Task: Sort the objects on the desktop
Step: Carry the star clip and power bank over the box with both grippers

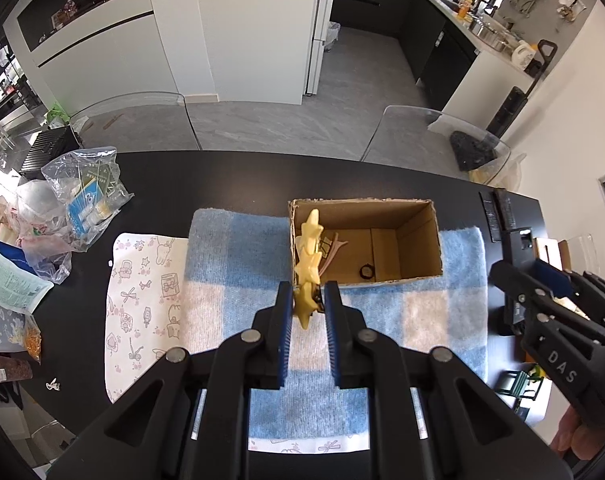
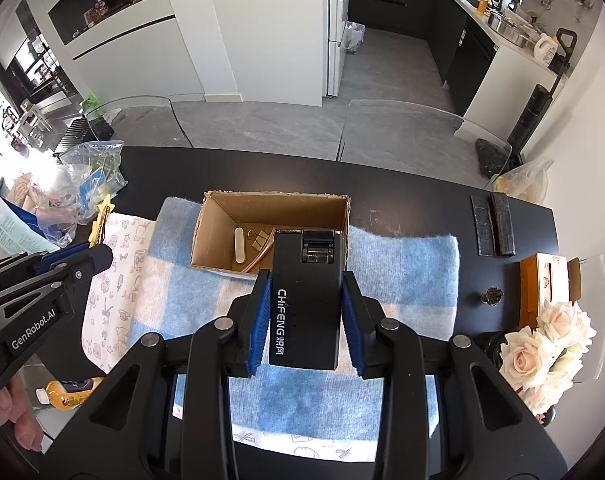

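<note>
My left gripper [image 1: 308, 302] is shut on a yellow star-shaped hair clip [image 1: 308, 256], held above the near left corner of an open cardboard box [image 1: 418, 240]. My right gripper [image 2: 306, 304] is shut on a black CHIFENG device [image 2: 306, 300], held just in front of the same box [image 2: 214, 224]. The box holds a pink clip [image 1: 334, 246], a small black ring [image 1: 365, 271], a white stick [image 2: 239, 245] and gold binder clips [image 2: 259, 239]. The box sits on a blue-and-white checked towel [image 1: 238, 248].
Clear plastic bags of items [image 1: 82, 200] lie at the table's left. Two black slabs [image 2: 492, 224], an orange box [image 2: 536, 284] and pale roses [image 2: 550, 340] are at the right. A patterned white cloth [image 1: 142, 288] lies left of the towel. Clear chairs [image 2: 402, 128] stand behind.
</note>
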The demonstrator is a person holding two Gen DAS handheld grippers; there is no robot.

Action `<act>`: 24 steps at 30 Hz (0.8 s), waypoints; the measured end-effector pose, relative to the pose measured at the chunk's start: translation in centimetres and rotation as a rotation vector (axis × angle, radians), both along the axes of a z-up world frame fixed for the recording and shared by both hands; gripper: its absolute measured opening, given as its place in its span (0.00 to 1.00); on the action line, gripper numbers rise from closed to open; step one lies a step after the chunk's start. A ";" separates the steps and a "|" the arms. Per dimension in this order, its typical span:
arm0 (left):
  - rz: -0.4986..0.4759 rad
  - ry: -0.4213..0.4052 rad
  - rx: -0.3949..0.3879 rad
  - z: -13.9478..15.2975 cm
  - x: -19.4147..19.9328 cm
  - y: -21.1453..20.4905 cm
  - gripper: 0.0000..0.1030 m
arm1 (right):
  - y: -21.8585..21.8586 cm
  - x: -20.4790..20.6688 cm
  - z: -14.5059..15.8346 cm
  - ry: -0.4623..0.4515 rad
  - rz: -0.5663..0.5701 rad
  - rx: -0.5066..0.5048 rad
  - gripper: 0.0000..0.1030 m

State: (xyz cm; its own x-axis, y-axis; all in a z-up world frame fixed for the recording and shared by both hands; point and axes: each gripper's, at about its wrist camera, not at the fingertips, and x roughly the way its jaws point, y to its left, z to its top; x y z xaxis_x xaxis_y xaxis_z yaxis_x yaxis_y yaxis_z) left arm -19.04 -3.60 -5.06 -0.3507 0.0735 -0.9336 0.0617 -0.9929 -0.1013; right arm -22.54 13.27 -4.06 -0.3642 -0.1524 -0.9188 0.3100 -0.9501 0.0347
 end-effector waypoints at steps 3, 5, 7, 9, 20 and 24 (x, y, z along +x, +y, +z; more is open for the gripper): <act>-0.006 -0.007 0.004 -0.6 -1.2 0.3 0.15 | -0.4 -1.2 -0.7 -0.007 0.006 -0.002 0.33; -0.010 -0.011 0.007 -1.1 -2.0 0.5 0.15 | -0.7 -2.0 -1.1 -0.013 0.012 -0.002 0.33; -0.014 -0.014 0.010 -1.5 -2.8 0.7 0.15 | -0.9 -2.8 -1.5 -0.016 0.017 -0.002 0.33; -0.018 -0.019 0.014 -1.9 -3.5 1.1 0.15 | -1.0 -3.4 -1.9 -0.019 0.020 -0.002 0.33; -0.028 -0.037 0.043 -3.6 -5.7 2.2 0.15 | -1.4 -5.7 -3.9 -0.041 0.039 -0.007 0.33; -0.027 -0.037 0.048 -3.8 -6.0 2.2 0.15 | -1.6 -6.2 -4.3 -0.045 0.047 -0.008 0.33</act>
